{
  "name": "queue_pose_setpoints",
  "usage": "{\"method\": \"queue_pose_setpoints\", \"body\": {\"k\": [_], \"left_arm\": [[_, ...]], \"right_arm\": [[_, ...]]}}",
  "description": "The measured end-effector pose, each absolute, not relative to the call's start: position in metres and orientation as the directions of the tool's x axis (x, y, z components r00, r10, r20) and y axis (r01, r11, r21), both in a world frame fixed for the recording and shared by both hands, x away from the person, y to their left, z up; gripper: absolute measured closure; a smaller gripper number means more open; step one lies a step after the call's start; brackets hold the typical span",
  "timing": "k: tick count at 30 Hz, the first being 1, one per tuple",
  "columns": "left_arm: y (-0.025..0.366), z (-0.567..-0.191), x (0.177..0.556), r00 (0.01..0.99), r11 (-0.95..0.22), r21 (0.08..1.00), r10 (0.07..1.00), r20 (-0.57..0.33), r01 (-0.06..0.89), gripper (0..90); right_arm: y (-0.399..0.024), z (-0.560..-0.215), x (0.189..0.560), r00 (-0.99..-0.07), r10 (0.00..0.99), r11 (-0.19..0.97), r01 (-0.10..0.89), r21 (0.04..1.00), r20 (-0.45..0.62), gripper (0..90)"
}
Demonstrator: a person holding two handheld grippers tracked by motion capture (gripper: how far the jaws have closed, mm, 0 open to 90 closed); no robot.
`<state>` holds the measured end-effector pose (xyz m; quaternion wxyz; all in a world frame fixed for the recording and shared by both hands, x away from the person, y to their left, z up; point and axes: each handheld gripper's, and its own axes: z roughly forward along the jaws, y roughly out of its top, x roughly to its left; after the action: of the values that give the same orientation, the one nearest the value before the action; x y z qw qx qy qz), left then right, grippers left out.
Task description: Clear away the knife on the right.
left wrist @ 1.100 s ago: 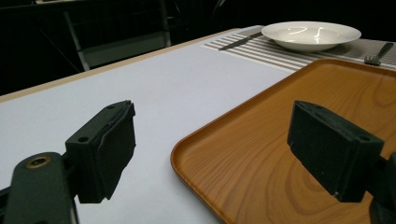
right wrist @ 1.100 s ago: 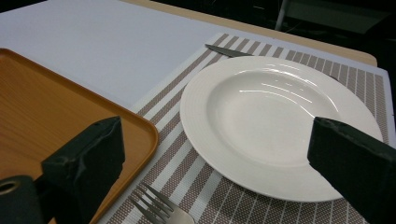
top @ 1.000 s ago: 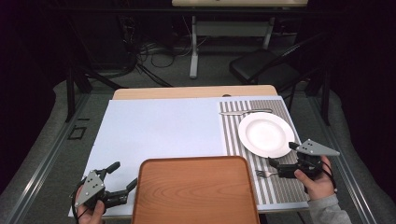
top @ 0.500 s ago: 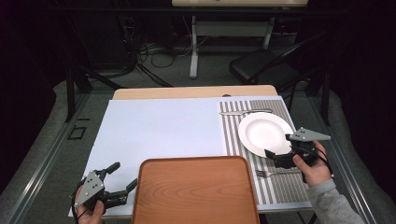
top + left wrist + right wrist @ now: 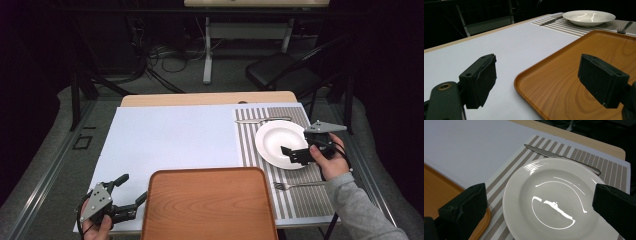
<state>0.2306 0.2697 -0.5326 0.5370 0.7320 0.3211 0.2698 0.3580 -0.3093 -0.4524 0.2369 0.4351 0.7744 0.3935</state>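
Note:
A white plate (image 5: pixel 275 142) rests on a striped placemat (image 5: pixel 300 202) at the table's right. My right gripper (image 5: pixel 295 155) hovers over the plate's near right edge. In the right gripper view its jaws stand wide apart on either side of the plate (image 5: pixel 554 200), with nothing held in that gripper (image 5: pixel 540 206). A wooden tray (image 5: pixel 210 205) lies at the front centre. My left gripper (image 5: pixel 132 188) stands open just left of the tray, one jaw over the tray's corner (image 5: pixel 529 75).
A knife (image 5: pixel 262 120) lies beyond the plate and a fork (image 5: pixel 295 186) in front of it, both on the placemat. A pale blue mat (image 5: pixel 170 135) covers the rest of the table. A dark chair (image 5: pixel 285 75) stands behind the table.
My right gripper has moved away from the fork and forward to the plate's near edge. The left gripper has stayed put.

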Motion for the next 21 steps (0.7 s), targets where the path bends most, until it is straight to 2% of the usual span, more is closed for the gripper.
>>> {"method": "queue_pose_setpoints", "body": {"k": [21], "left_arm": [[0.27, -0.534, 0.232, 0.651, -0.222, 0.957, 0.758, 0.05, 0.185, 15.6]], "right_arm": [[-0.296, -0.44, 0.415, -0.486, 0.871, 0.344, 0.507, 0.79, -0.068, 0.0]]}}
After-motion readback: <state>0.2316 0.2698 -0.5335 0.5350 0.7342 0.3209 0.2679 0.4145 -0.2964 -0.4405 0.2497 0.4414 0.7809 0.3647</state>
